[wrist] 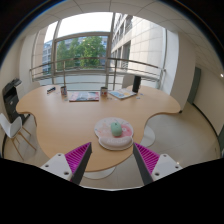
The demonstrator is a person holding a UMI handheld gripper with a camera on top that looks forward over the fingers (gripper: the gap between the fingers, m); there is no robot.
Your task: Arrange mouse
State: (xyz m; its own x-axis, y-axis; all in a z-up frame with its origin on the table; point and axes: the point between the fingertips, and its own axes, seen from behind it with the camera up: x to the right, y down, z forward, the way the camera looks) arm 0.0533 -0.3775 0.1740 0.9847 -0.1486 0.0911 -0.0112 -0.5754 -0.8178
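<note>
Far desk items (pixel 84 96) indistinct

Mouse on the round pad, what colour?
Pale mint green mouse, on a white round pad, just beyond the open gripper. Gripper view.

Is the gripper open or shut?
Open: the gripper has a wide gap between its pink pads, nothing held; the round white pad lies just ahead.

A small pale green mouse (pixel 117 128), seemingly upright, rests centered on a round white pad (pixel 103 137).
</note>
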